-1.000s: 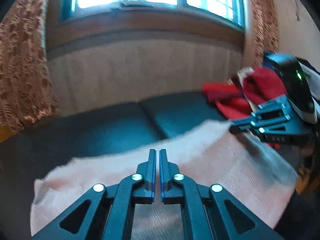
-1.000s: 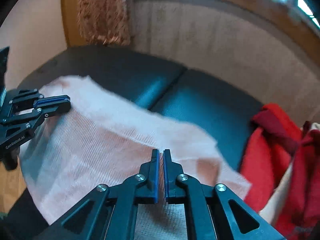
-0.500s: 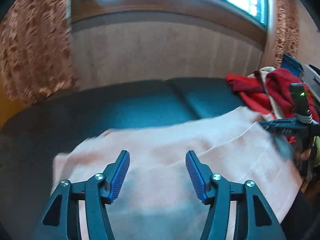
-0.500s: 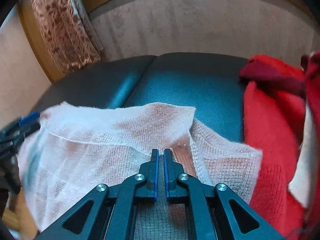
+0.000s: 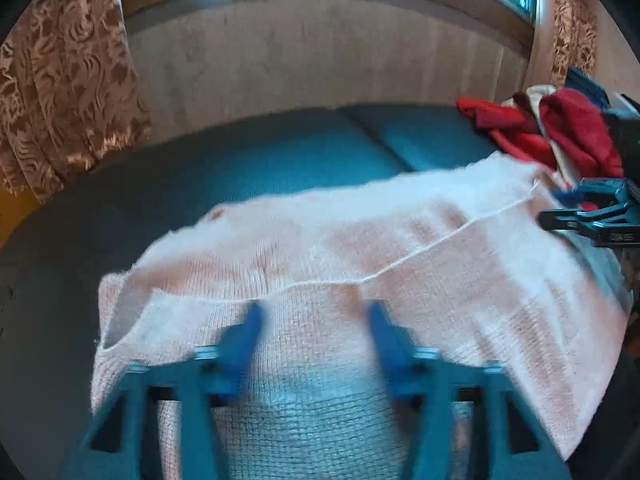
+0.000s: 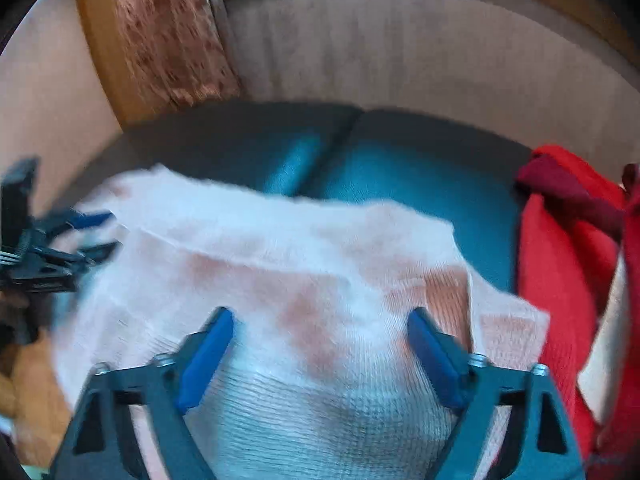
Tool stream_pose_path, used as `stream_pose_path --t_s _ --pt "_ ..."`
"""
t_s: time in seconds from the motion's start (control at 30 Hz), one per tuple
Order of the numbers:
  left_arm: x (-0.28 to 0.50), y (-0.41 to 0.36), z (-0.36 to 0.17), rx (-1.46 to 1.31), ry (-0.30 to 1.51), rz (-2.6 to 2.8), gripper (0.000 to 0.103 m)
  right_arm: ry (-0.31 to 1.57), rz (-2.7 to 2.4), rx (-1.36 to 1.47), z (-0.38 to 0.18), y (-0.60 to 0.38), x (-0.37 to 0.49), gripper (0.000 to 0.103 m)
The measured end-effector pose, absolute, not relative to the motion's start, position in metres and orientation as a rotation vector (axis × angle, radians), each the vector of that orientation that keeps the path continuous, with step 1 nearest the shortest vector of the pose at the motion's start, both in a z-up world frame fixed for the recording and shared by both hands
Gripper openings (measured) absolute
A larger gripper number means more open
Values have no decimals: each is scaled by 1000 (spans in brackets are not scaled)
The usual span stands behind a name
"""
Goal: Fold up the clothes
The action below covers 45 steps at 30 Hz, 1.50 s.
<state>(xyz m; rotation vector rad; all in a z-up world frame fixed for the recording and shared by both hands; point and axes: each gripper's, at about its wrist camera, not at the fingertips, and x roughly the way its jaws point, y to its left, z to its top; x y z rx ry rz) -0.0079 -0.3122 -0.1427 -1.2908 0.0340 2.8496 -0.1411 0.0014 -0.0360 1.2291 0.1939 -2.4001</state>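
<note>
A pale pink knitted garment [image 5: 360, 264] lies folded over on the dark teal sofa seat [image 5: 280, 160]; it also shows in the right wrist view [image 6: 280, 272]. My left gripper [image 5: 314, 328] is open and empty just above the garment's near left part. My right gripper [image 6: 320, 336] is open and empty above its near right part. Each gripper shows in the other's view: the right one [image 5: 588, 216] at the garment's right edge, the left one [image 6: 80, 236] at its left edge.
A heap of red and cream clothes [image 5: 552, 136] lies on the sofa to the right, close to the garment [image 6: 568, 264]. The beige sofa back [image 5: 320, 64] rises behind. Patterned curtains [image 5: 60, 80] hang at the left.
Both grippers have let go of the garment: the left opened first, then the right. The garment has dropped onto the seat, folded over. Both grippers have pulled back slightly.
</note>
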Motion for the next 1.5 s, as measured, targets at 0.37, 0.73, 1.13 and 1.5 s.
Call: stream_pose_path --t_s 0.37,0.73,1.13,1.5 --pt "16 -318 -89 -944 -149 3126 2 200 -2499 1084 1 4 -137 5" --pt "-16 -351 -149 -1267 -505 3068 8 -18 -2549 1182 -43 27 -166 12" --pt "69 -372 -114 -1132 -743 3020 31 -143 -2461 1115 -50 56 -145 16" --pt "204 -479 -124 -1164 -990 2832 40 -92 -2483 1112 -48 50 -142 17"
